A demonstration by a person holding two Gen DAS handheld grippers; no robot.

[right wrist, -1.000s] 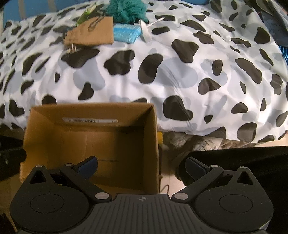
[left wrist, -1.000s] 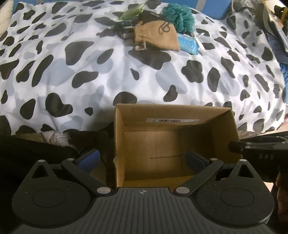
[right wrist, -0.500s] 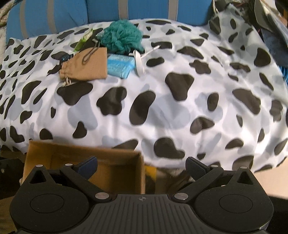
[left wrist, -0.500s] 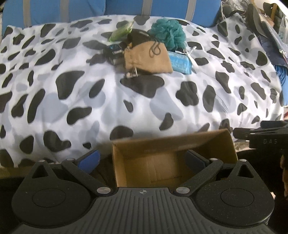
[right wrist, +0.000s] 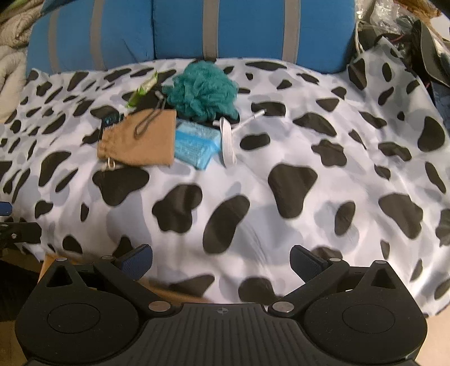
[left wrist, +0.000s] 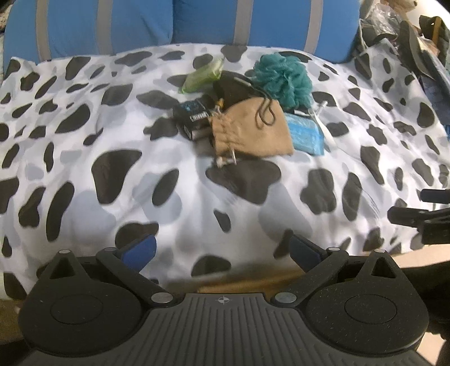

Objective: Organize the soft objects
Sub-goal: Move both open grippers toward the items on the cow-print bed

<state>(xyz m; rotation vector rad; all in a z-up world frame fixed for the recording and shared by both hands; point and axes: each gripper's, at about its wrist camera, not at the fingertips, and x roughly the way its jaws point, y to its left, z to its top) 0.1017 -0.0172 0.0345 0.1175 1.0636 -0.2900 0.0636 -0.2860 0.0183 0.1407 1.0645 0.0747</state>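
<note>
A small pile lies at the far middle of the cow-print bed: a tan drawstring pouch point(left wrist: 250, 129) point(right wrist: 139, 139), a teal bath pouf point(left wrist: 282, 77) point(right wrist: 204, 90), a blue packet point(left wrist: 305, 135) point(right wrist: 195, 145), a green packet point(left wrist: 204, 76) point(right wrist: 142, 90), a black box point(left wrist: 192, 112) and a white strip point(right wrist: 227, 140). My left gripper point(left wrist: 222, 250) is open and empty, well short of the pile. My right gripper point(right wrist: 220, 260) is open and empty too. A sliver of the cardboard box point(left wrist: 242, 281) point(right wrist: 168, 292) shows below each gripper.
The cow-print cover point(left wrist: 112, 174) point(right wrist: 309, 174) spreads wide on all sides of the pile. Blue cushions with grey stripes point(left wrist: 168, 25) point(right wrist: 182, 28) back the bed. Dark clutter point(left wrist: 407, 50) point(right wrist: 416, 42) sits at the far right.
Both grippers rose and tilted up from the cardboard box toward the bed. The box has nearly dropped out of view and the pile has come closer. Both stayed open.
</note>
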